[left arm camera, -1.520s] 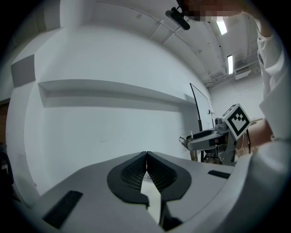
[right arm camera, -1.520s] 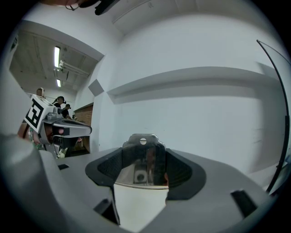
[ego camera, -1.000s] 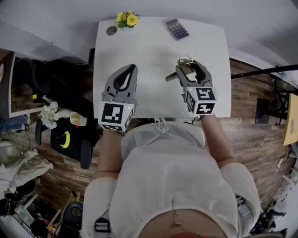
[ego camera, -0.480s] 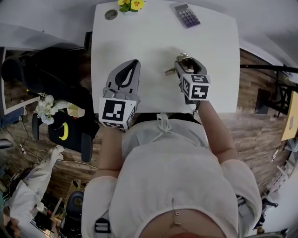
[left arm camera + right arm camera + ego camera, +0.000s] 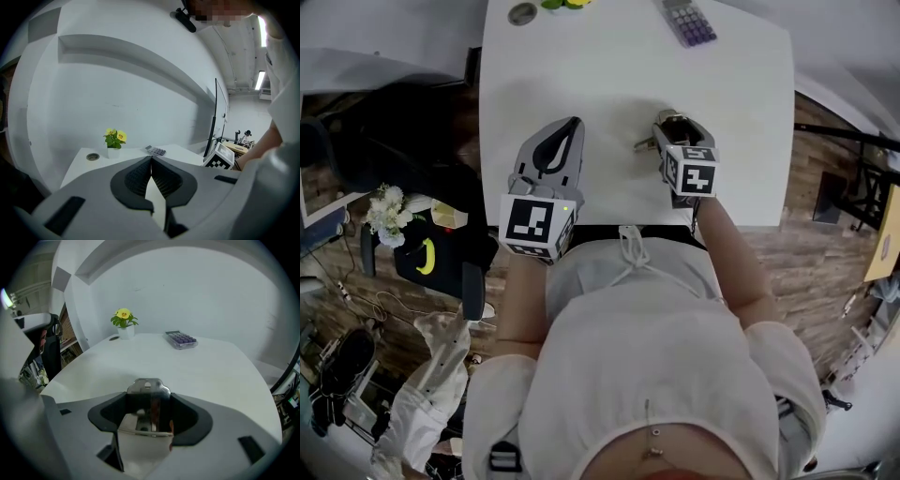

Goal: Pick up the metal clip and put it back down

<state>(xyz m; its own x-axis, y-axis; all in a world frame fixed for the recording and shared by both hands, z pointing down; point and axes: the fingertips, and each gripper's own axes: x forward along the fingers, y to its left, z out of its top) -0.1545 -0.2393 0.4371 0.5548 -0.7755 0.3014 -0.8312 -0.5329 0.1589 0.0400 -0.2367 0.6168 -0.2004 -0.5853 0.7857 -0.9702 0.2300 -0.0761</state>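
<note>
The metal clip (image 5: 148, 387) is a shiny steel clamp with a holed tab, and it sits squeezed between the dark pads of my right gripper (image 5: 149, 401). In the head view the clip (image 5: 660, 127) shows at the tip of the right gripper (image 5: 671, 131), its lever sticking out to the left over the white table (image 5: 600, 84). Whether the clip touches the tabletop I cannot tell. My left gripper (image 5: 571, 125) hovers over the table's near left part, its jaws shut with nothing in them, as the left gripper (image 5: 151, 160) view confirms.
At the table's far edge stand a small pot of yellow flowers (image 5: 123, 319), a calculator (image 5: 688, 21) and a round grey disc (image 5: 522, 13). A black chair (image 5: 384, 141) is left of the table. A monitor (image 5: 212, 126) stands to the right.
The right gripper has tipped steeper with the clip still between its pads. The left gripper has kept its place. The head view has drifted, so the table sits higher in it.
</note>
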